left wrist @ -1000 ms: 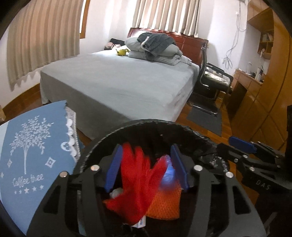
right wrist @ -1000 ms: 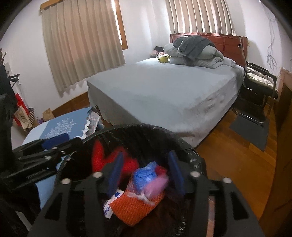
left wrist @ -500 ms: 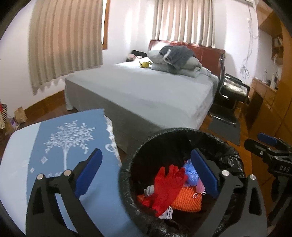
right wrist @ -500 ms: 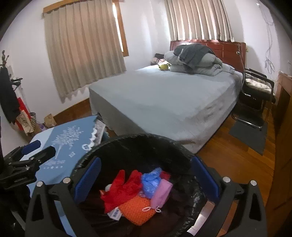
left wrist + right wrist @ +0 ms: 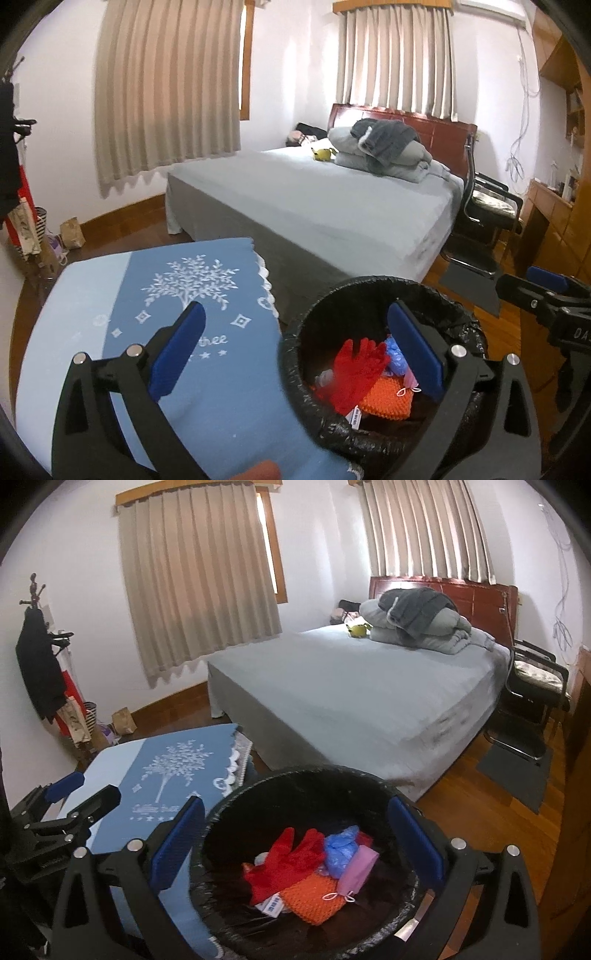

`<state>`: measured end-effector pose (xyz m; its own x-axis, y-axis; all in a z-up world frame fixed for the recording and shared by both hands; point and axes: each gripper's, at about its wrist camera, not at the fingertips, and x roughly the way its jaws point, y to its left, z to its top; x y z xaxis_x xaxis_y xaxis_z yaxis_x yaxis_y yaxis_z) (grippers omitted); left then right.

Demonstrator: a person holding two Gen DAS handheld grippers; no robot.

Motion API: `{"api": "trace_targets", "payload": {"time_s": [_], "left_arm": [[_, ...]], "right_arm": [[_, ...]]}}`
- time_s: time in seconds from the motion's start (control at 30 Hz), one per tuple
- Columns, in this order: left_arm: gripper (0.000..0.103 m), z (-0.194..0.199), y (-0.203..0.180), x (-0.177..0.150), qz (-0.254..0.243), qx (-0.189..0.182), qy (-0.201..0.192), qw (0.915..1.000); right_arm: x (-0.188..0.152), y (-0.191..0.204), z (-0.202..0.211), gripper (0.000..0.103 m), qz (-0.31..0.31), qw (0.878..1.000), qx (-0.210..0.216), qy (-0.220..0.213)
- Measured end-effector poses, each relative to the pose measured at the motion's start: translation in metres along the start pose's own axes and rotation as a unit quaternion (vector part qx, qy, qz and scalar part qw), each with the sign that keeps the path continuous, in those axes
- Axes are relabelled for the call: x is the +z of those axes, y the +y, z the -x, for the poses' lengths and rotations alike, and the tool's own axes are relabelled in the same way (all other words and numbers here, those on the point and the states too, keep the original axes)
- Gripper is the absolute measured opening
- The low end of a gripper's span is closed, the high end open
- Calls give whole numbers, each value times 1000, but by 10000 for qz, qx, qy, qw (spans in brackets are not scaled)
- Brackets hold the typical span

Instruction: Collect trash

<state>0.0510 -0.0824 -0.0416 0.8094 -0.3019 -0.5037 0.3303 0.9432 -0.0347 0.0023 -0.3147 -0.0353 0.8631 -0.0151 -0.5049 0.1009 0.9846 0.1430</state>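
Observation:
A black-lined trash bin (image 5: 369,288) (image 5: 280,782) stands beside a small table. Inside lie a red glove (image 5: 356,369) (image 5: 284,860), an orange knitted piece (image 5: 384,398) (image 5: 314,893), a blue bag (image 5: 340,849) and a pink face mask (image 5: 358,867). My left gripper (image 5: 295,347) is open and empty, raised above the table edge and the bin's left rim. My right gripper (image 5: 295,834) is open and empty, its fingers straddling the bin from above. The right gripper's fingers also show at the right of the left wrist view (image 5: 543,291).
The table carries a blue tree-print cloth (image 5: 184,295) (image 5: 170,771). A grey bed (image 5: 332,206) (image 5: 351,694) stands behind, with a black chair (image 5: 487,210) and a wooden cabinet (image 5: 561,221) to the right. A coat rack (image 5: 40,657) stands at left. An orange object (image 5: 258,470) sits at the bottom edge.
Both grippers opened, dropped the red glove and the blue bag with mask into the bin, then rose and drew back. The left gripper shifted left over the table.

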Motion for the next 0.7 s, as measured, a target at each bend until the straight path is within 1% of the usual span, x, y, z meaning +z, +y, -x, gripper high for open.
{"api": "trace_targets", "payload": {"time_s": [0.1, 0.4, 0.7], "left_arm": [[97, 14, 4, 0, 18, 111, -63, 9999], [97, 48, 11, 1, 74, 219, -263, 9994], [97, 68, 12, 3, 85, 245, -426, 9988]], "right_arm": [[3, 10, 10, 98, 71, 9999, 60, -39], [7, 35, 32, 97, 283, 9992, 193, -188], [7, 43, 41, 97, 342, 9988, 256, -242]]}}
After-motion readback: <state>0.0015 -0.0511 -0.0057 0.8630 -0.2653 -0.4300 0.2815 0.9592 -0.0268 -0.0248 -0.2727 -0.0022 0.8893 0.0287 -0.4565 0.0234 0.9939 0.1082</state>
